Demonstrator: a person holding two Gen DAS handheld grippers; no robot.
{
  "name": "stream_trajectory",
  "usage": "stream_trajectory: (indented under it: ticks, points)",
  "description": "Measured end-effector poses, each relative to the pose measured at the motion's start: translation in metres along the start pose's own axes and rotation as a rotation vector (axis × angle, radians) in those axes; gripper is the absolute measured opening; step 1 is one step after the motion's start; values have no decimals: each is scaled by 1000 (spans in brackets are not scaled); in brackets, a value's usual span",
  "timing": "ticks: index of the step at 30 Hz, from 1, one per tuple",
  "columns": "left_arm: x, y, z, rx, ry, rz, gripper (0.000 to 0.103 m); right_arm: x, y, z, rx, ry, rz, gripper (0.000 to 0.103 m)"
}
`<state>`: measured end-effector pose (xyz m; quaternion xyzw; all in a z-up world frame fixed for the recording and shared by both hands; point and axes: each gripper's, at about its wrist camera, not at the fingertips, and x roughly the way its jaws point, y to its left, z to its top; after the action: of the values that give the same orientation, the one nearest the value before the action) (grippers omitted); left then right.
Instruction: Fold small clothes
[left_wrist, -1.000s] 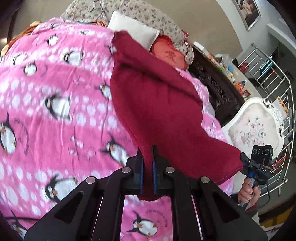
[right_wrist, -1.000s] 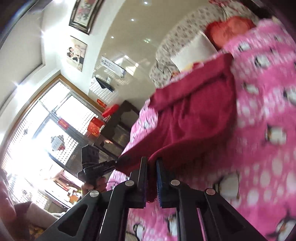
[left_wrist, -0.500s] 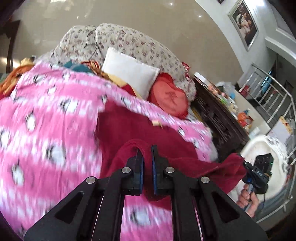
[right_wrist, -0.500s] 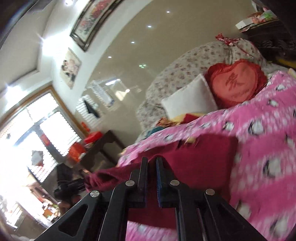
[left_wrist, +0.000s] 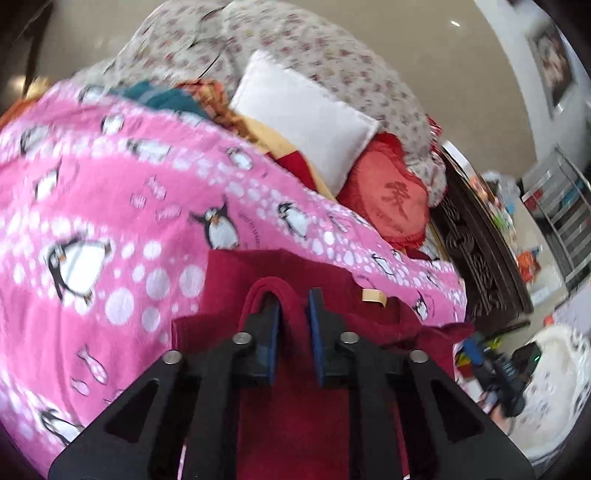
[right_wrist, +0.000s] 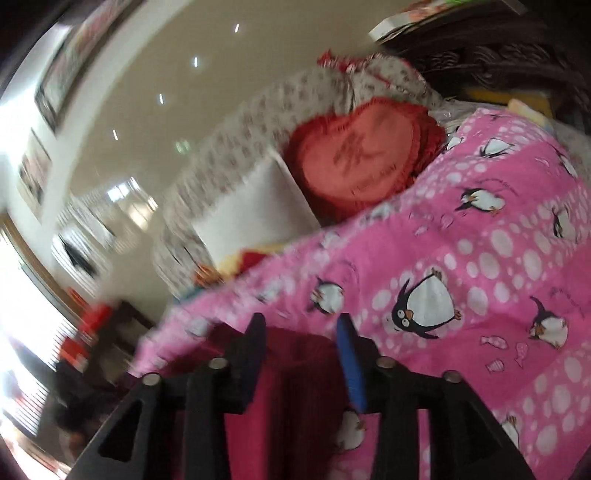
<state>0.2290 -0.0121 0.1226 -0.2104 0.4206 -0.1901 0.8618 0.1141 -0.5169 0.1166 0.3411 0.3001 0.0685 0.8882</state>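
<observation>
- Two grippers hover over one dark red garment lying on a pink penguin blanket
- left gripper: jaws opening, a fold of the cloth looped over one finger, pads not pressing it
- right gripper: jaws opening, parted wide, cloth below between them, unpinched
- garment doubled over, a tan label showing near its edge

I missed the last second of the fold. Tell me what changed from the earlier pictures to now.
The dark red garment, held up stretched between both a second ago, now lies folded over on the pink penguin blanket. The left hand-held gripper and right hand-held gripper are opening, cloth still between their jaws. The pillows stayed put.
</observation>
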Motion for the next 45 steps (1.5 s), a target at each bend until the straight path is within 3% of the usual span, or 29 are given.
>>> stream_trajectory:
  ticks: [5, 7, 8, 9, 11, 13, 14, 17, 19, 20, 22, 25, 29, 31, 32, 33, 37, 39, 41, 43, 45]
  points:
    - [-11, -7, 10, -30, -15, -42, 31, -3, 60, -24, -190, 124, 166, 39]
    - [-12, -13, 11, -14, -46, -12, 47, 13, 89, -38, -295, 200, 188, 39]
    - [-14, -16, 12, 1, -94, 17, 61, 28, 102, -46, -346, 243, 176, 39]
    - [-18, -17, 13, 1, -134, 23, 67, 39, 108, -53, -370, 266, 152, 39]
    - [-21, -15, 15, -25, -153, 5, 67, 80, 109, -56, -419, 288, -49, 39]
    - [-24, -14, 15, -38, -123, -1, 67, 104, 89, -48, -378, 282, -218, 39]
    - [-27, -16, 12, -19, -117, 3, 67, 108, 80, -43, -344, 273, -252, 39]
    - [-33, -24, -1, 67, -100, 22, 71, 86, 59, -29, -219, 182, -188, 39]
    - [-28, -27, -10, 105, -76, 28, 73, 66, 55, -26, -208, 135, -202, 43]
    - [-22, -28, -14, 123, -62, 42, 73, 57, 53, -24, -216, 120, -215, 50]
    - [-11, -28, -19, 145, -47, 77, 73, 52, 52, -20, -240, 108, -247, 53]
    - [4, -19, -18, 106, -29, 84, 73, 48, 45, -15, -254, 126, -262, 60]
    - [20, -19, -15, 102, -37, 100, 73, 71, 45, -24, -286, 226, -162, 60]
    - [27, -25, -14, 151, -34, 128, 59, 82, 54, -33, -358, 252, -175, 29]
    - [32, -28, -14, 183, -31, 164, 32, 86, 58, -36, -398, 252, -212, 7]
    - [37, -30, -13, 214, -19, 205, 11, 87, 61, -38, -417, 237, -231, 7]
    - [41, -25, -1, 233, -56, 250, 8, 72, 69, -25, -437, 99, -249, 7]
    - [50, -14, 3, 201, -58, 282, 8, 82, 61, -20, -399, 121, -274, 7]
    - [66, -5, -1, 189, -20, 326, 8, 106, 50, -28, -397, 202, -333, 7]
    - [67, -3, -7, 198, -12, 308, 8, 115, 46, -34, -413, 243, -363, 7]
    - [56, -3, -8, 193, -23, 278, 8, 100, 46, -28, -366, 205, -336, 18]
